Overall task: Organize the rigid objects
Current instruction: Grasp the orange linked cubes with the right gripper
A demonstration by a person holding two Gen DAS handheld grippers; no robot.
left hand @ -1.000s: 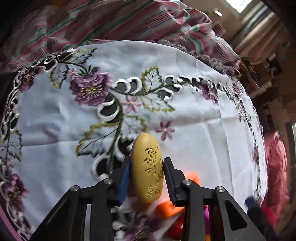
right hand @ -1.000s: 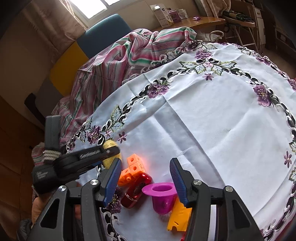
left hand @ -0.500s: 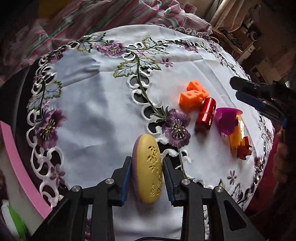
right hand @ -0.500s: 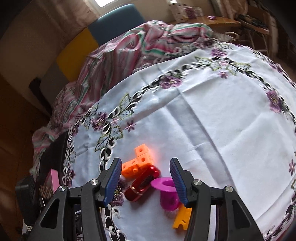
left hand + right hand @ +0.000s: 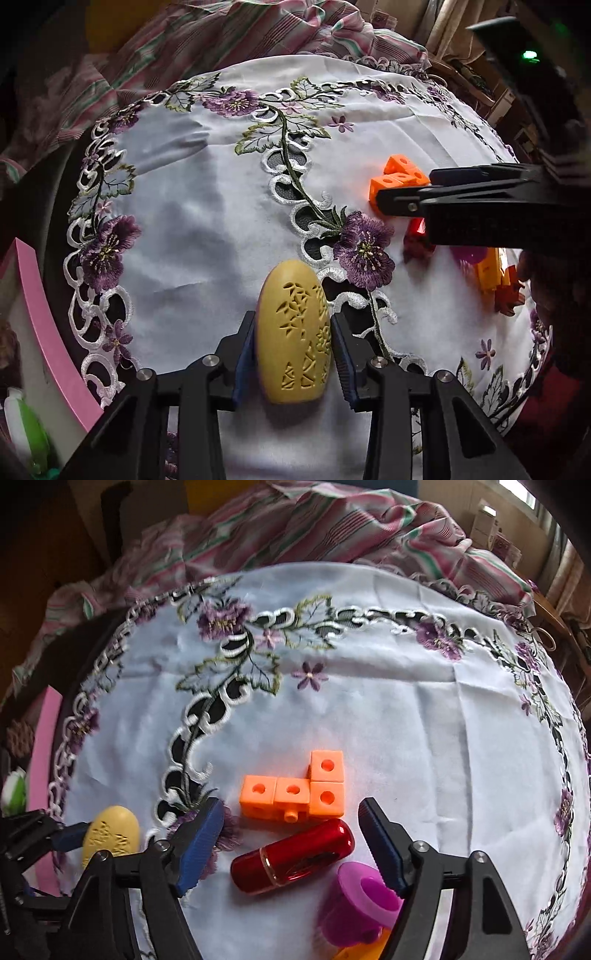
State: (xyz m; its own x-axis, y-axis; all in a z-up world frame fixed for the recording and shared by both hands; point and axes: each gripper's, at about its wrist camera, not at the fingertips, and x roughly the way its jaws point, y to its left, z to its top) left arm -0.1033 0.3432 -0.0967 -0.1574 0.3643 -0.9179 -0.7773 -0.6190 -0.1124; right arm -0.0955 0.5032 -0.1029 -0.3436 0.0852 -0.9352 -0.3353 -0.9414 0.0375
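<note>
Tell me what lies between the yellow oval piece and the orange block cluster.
In the right wrist view, only embroidered tablecloth lies between the yellow oval piece and the orange block cluster: a dark cutwork vine and a purple flower, partly hidden by the right gripper's blue pad.

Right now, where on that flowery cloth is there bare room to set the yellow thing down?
The widest bare patch of tablecloth lies between the purple flower border and the leafy vine. Another stretches beyond the orange blocks toward the striped fabric. It is crowded around the blocks, red tube and purple cup.
</note>
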